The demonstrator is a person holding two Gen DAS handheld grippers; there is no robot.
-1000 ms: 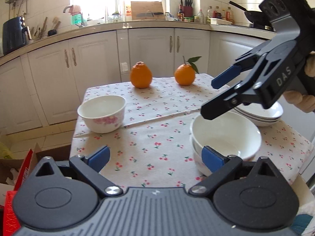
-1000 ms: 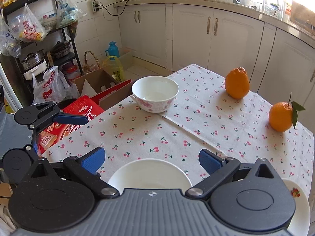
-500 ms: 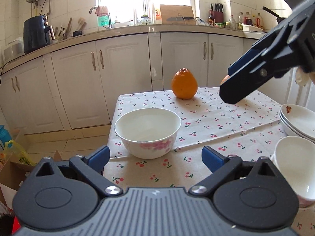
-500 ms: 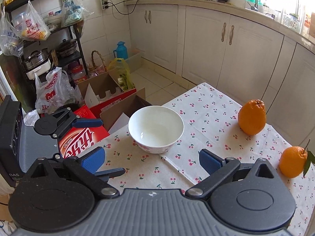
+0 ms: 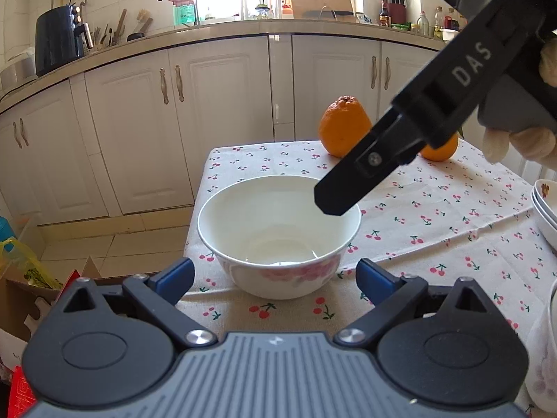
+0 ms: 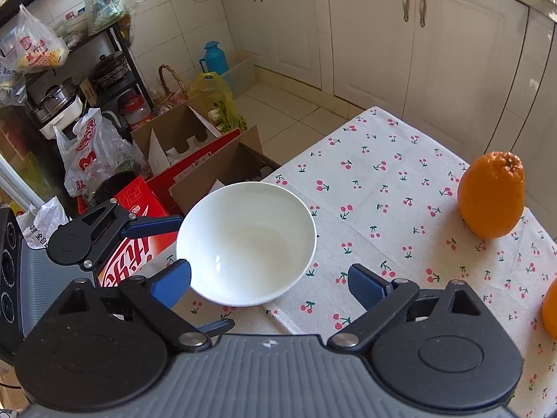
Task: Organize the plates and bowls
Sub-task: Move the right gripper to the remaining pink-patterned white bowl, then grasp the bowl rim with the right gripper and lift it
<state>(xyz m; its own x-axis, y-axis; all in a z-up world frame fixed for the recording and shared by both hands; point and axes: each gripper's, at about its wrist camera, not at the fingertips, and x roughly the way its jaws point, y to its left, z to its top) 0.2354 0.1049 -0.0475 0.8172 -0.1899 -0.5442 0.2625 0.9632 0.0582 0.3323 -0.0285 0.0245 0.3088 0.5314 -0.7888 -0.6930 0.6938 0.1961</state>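
- Reaching for the loose bowl (image 5: 278,237) near the desk (image 5: 435,216) corner, your left tongs (image 5: 275,277) are spread wide and empty.
- Your right tongs (image 6: 269,280) are closing, pads not yet touching it.
- Stacked dishes (image 5: 546,209) wait at the right; this bowl remains unsorted.

You have the bowl (image 5: 278,235) near the surface's (image 5: 435,223) left front corner, with one orange (image 5: 344,131) behind it toward the far edge. Stacked dishes (image 5: 544,209) sit at your right edge, and boxes (image 6: 195,160) lie on the floor left of the surface.
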